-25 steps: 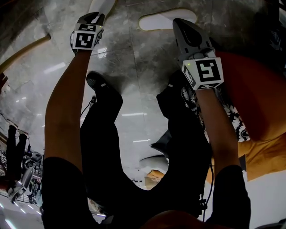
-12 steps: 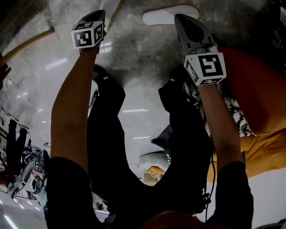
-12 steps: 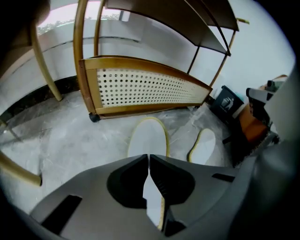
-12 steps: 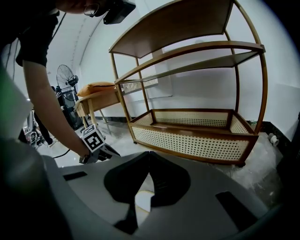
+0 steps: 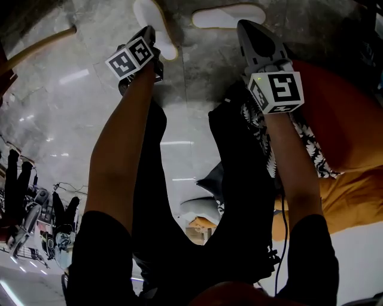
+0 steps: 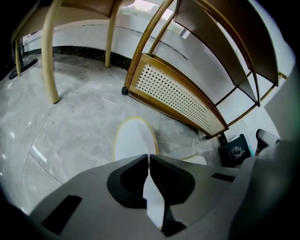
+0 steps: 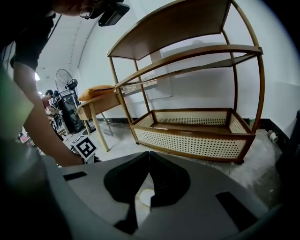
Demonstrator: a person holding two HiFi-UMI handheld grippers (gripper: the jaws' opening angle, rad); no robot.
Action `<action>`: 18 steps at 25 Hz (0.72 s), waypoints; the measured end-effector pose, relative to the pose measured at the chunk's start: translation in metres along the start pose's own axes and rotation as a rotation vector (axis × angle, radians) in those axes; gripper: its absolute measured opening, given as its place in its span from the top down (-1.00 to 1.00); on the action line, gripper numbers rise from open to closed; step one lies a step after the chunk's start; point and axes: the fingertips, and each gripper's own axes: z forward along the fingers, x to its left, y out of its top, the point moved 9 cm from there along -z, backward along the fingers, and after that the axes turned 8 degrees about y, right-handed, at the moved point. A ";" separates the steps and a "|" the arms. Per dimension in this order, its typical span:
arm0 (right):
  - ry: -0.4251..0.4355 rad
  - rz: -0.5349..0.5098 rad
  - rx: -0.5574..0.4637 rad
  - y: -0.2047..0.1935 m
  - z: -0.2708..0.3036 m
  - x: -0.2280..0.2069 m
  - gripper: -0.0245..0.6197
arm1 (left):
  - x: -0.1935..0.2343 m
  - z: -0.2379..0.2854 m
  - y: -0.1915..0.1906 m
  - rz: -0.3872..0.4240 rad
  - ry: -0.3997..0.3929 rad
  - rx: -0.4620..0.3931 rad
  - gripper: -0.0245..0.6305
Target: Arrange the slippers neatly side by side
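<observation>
A white slipper with a tan rim [image 5: 154,25] [image 6: 135,139] sticks out past my left gripper [image 5: 152,37] [image 6: 149,158]. That gripper's jaws have just been closing and are now shut on the slipper's near end. The second white slipper [image 5: 227,16] lies flat on the grey marble floor to its right; its end shows past the gripper's body [image 6: 196,160]. My right gripper [image 5: 244,28] [image 7: 149,157] hovers just below that second slipper, jaws shut with nothing in them. A pale bit of slipper [image 7: 147,197] shows through the gap under them.
A wooden rack with rattan panels [image 7: 192,126] [image 6: 171,91] stands on the floor beyond the slippers. Table legs [image 6: 48,56] rise at the left. An orange cushion [image 5: 341,113] lies at the right. The person's dark legs [image 5: 239,179] fill the head view's middle.
The left gripper has rolled and swung to the right, and the slipper has come with it toward the second slipper. The right gripper has barely shifted.
</observation>
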 end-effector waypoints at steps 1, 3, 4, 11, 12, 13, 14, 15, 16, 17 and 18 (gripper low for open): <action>0.004 -0.001 0.002 0.000 0.000 0.000 0.82 | -0.003 0.001 -0.005 0.006 -0.002 0.007 0.85; 0.011 -0.001 0.002 -0.001 0.000 0.000 0.82 | -0.008 0.004 -0.012 0.032 -0.002 0.017 0.85; 0.015 0.001 0.003 -0.002 0.000 0.001 0.82 | -0.008 0.006 -0.014 0.043 0.001 0.020 0.85; 0.027 0.024 0.025 -0.022 0.000 0.002 0.83 | -0.009 0.025 -0.026 0.059 0.007 0.037 0.85; 0.025 0.031 0.026 -0.024 0.001 0.002 0.82 | -0.008 0.028 -0.027 0.056 0.006 0.041 0.85; 0.024 0.038 0.025 -0.026 0.001 0.002 0.82 | -0.007 0.030 -0.030 0.049 0.006 0.045 0.85; 0.024 0.040 0.024 -0.028 0.001 0.001 0.82 | -0.006 0.032 -0.032 0.038 0.005 0.049 0.85; 0.025 0.039 0.024 -0.030 0.002 0.001 0.82 | -0.005 0.035 -0.035 0.028 0.003 0.054 0.85; 0.025 0.037 0.024 -0.031 0.003 -0.001 0.82 | -0.005 0.037 -0.037 0.019 -0.001 0.056 0.85; 0.024 0.035 0.023 -0.032 0.004 -0.003 0.82 | -0.005 0.040 -0.039 0.008 -0.006 0.056 0.85; 0.022 0.033 0.021 -0.033 0.005 -0.005 0.83 | -0.006 0.042 -0.040 -0.004 -0.013 0.055 0.85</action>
